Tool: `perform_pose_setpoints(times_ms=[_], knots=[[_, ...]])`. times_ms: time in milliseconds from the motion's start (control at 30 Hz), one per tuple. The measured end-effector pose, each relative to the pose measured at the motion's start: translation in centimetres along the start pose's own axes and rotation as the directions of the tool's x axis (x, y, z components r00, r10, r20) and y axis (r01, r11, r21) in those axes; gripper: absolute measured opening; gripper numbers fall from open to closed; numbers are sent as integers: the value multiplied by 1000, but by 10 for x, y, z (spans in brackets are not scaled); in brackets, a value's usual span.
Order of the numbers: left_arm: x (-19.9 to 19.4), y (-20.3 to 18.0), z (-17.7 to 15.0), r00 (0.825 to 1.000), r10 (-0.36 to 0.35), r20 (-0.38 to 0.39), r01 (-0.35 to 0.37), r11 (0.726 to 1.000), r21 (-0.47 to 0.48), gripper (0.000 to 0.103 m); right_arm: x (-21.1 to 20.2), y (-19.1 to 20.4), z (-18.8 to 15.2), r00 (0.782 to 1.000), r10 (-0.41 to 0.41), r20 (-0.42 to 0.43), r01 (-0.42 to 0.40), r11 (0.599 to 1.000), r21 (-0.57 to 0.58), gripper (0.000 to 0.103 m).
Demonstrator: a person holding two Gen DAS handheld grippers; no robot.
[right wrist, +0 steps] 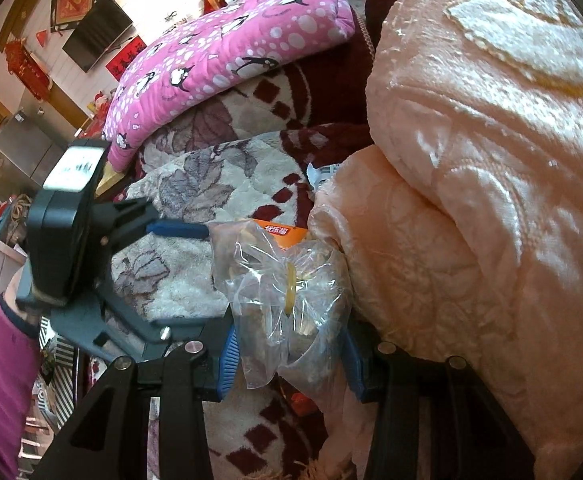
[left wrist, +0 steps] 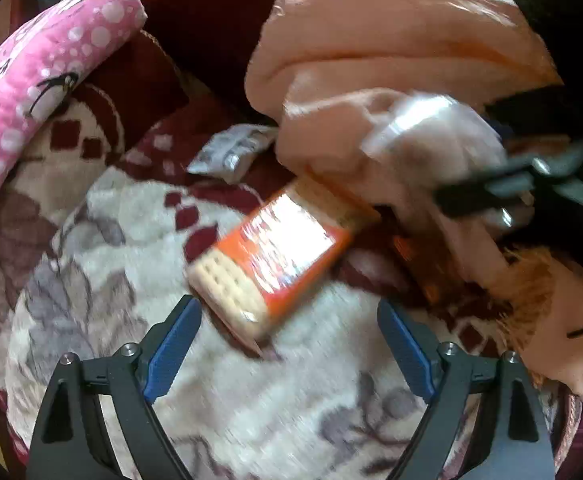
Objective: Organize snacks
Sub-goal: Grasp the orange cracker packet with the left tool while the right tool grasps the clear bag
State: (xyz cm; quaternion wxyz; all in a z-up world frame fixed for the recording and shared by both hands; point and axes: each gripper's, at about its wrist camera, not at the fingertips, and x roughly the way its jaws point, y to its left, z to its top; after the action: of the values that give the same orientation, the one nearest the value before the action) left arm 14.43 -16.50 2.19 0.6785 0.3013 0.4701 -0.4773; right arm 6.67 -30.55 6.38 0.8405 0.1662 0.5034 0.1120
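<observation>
An orange cracker packet (left wrist: 275, 252) lies on the floral blanket (left wrist: 131, 248), just ahead of my open, empty left gripper (left wrist: 289, 320). A small silver-white snack packet (left wrist: 231, 150) lies farther back beside the peach quilt (left wrist: 371, 40). My right gripper (right wrist: 289, 354) is shut on a clear plastic bag of snacks (right wrist: 287, 280) tied with a yellow rubber band. That bag shows blurred in the left wrist view (left wrist: 427, 136) with the right gripper beside it. The orange packet (right wrist: 279, 234) peeks out behind the bag. The left gripper (right wrist: 139, 224) is at the left of the right wrist view.
A pink penguin-print cushion (left wrist: 43, 64) curves along the left; it also shows in the right wrist view (right wrist: 231, 44). The folded peach quilt (right wrist: 491, 160) fills the right. A dark red cushion (left wrist: 139, 80) sits behind. Room furniture and a wall TV (right wrist: 95, 36) are far left.
</observation>
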Motion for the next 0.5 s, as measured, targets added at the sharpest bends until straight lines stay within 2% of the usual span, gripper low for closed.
perform_pose_setpoints(times_ms=[100, 200, 267, 367, 433, 500], knots=[[13, 2, 14, 1000, 17, -11, -16, 998, 56, 89, 1, -3, 0, 1000, 6, -3, -6, 1000, 8, 47], [30, 2, 25, 999, 7, -43, -2, 993, 118, 90, 2, -6, 0, 1000, 9, -6, -9, 1000, 18, 47], [43, 1, 30, 997, 36, -63, -25, 985, 169, 90, 3, -9, 0, 1000, 12, -6, -12, 1000, 26, 47], [57, -1, 25, 995, 40, -95, -26, 988, 152, 89, 4, -11, 0, 1000, 12, -8, -12, 999, 30, 47], [61, 4, 27, 996, 32, -89, -22, 994, 103, 82, 5, -10, 0, 1000, 9, -8, -9, 1000, 22, 47], [56, 2, 22, 996, 28, -85, -20, 995, 93, 67, 5, -8, 0, 1000, 3, -10, -2, 1000, 7, 47]])
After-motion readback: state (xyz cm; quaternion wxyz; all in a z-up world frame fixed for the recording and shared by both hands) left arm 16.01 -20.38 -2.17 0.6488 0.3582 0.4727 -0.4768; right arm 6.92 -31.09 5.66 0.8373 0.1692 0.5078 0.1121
